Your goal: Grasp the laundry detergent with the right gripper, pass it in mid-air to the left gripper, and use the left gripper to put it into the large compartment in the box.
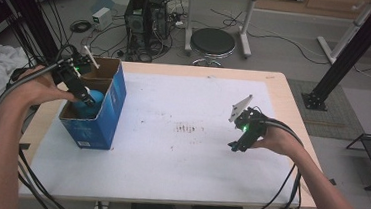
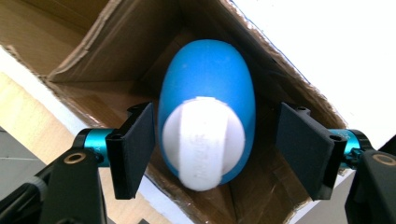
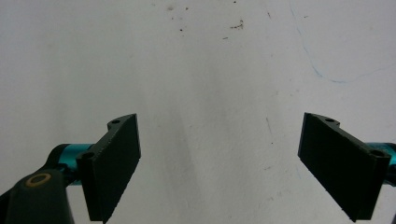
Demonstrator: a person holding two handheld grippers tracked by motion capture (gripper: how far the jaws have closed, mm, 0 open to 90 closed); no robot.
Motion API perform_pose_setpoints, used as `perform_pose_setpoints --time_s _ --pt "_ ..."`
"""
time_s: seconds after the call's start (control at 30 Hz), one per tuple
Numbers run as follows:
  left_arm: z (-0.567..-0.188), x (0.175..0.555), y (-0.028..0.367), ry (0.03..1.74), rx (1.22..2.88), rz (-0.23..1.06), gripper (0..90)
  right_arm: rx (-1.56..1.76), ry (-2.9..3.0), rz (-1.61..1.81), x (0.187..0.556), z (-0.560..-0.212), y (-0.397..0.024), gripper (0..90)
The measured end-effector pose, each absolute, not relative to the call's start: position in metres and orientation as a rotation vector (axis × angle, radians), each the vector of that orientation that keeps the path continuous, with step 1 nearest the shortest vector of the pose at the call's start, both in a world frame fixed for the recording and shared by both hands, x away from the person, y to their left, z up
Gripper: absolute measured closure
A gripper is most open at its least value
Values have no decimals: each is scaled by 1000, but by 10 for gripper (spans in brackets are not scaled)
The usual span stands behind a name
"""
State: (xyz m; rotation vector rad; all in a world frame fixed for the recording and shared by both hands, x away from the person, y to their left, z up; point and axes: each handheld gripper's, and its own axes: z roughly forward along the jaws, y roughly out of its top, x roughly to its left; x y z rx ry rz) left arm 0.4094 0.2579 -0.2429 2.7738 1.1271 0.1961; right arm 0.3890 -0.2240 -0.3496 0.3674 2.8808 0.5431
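Black jaws of the left gripper (image 2: 212, 149) stand part-open at lower centre of its view, flanking a blue egg-shaped object (image 2: 208, 93) with a white cap whose embossed lettering is unreadable; a gap shows at the right pad, while contact at the left pad cannot be told. It sits inside a blue cardboard box (image 1: 116, 99) at centre left of the high view. Right of centre, the right gripper (image 1: 234, 147) hovers wide open and empty over the white table sheet (image 1: 179, 154).

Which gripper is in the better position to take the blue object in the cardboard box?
Left. The left gripper is at the box, jaws either side of the blue object. The right gripper hangs open over bare table.
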Motion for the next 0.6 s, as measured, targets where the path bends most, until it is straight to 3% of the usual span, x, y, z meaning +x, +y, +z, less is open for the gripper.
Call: perform_pose_setpoints --time_s 0.27,0.6 --pt "-226 409 253 1146 2726 247 268 371 2879 551 390 -349 -226 123" --pt "-187 402 222 970 2773 323 268 376 2875 550 390 -347 -226 123"
